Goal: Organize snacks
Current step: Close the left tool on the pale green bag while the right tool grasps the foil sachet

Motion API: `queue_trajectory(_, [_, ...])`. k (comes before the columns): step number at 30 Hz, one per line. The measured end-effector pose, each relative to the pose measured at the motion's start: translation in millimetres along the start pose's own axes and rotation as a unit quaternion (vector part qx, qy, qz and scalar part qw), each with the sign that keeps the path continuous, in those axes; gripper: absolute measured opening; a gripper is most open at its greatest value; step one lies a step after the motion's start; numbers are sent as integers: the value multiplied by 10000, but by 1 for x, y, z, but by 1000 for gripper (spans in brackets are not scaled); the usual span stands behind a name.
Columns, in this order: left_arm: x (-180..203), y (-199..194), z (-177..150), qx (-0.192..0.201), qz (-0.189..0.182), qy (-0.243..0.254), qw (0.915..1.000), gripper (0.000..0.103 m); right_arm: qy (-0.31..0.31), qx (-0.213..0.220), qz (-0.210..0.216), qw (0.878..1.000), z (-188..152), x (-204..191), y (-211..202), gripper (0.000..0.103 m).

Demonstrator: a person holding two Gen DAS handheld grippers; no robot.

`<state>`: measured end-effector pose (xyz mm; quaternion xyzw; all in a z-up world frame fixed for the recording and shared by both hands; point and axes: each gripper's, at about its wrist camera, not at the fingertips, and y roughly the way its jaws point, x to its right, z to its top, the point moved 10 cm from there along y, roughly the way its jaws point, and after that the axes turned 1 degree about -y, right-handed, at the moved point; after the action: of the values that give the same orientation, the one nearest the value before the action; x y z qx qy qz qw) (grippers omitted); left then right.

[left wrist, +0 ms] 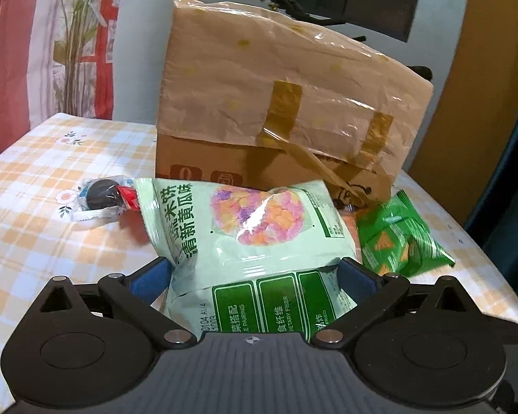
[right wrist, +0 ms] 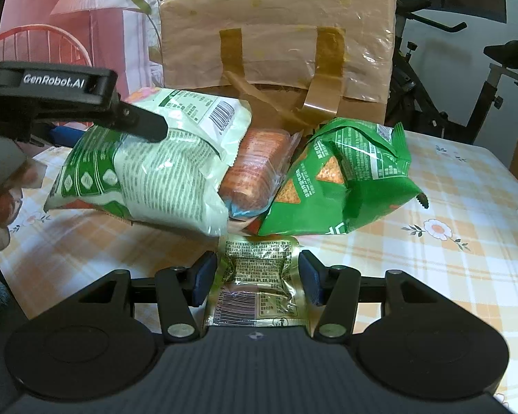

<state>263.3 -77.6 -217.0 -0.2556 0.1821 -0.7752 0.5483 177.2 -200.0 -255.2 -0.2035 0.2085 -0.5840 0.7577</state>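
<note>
Left gripper [left wrist: 255,269]: blue-padded fingers spread wide and clamped on the sides of the pale bag [left wrist: 252,234], which is lifted off the table [left wrist: 51,234]. Right gripper [right wrist: 255,276]: fingers at middling width on either side of the gold pouch [right wrist: 259,276]; the pads look to touch its edges, but firm grip cannot be told.

Box [left wrist: 286,103]: cardboard, upright at the table's far side, upper part wrapped in tan film fixed with two strips of brown tape; snacks lie against its foot. Table: covered by an orange-and-white check cloth with flower prints.

Pale bag: front, seen from the left wrist, bears large green Chinese characters, a round picture of pink, orange and purple crisps, and panels reading "DIETARY FIBER" and "FRIED". Green bag [left wrist: 400,234]: orange triangle chips printed on it, lying right of the pale bag. Cookie pack [left wrist: 100,200]: clear wrapper with a dark round biscuit, left of the pale bag; visible only from the left wrist.

Right wrist view only: the pale bag's back [right wrist: 148,172] with fine print and a barcode; the left gripper's arm marked "GenRobot.AI"; an orange roll [right wrist: 255,169] wedged between the pale and green bag [right wrist: 342,179]; the gold pouch, printed with small text and a barcode.
</note>
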Motion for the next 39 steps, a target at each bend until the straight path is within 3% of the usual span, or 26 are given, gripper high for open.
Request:
queue_trajectory(2, [0,-4,-4,30,-15,117,9999,100,-6,3,-2,10000,0,0,0,55])
queue_trajectory(6, [0,-23,-5,262,-154,173,9994,81,4,11,11,10000,0,0,0,55])
queue_trajectory(9, [-4,-31,-2,366,-144,111,9992,77,17,29,18,10000,0,0,0,55])
queue_trajectory(16, [-15,-41,4,475,37,-147,9988,76,-39,132,6,9999,3,-2,-6,52])
queue_trajectory(21, [-12,-54,13,765,352,148,9963,77,-60,219,21,9997,6,-4,-11,49])
queue_trajectory(39, [-23,-88,33,1263,581,141,9902,77,-318,805,-134,9962,35,-6,-45,49])
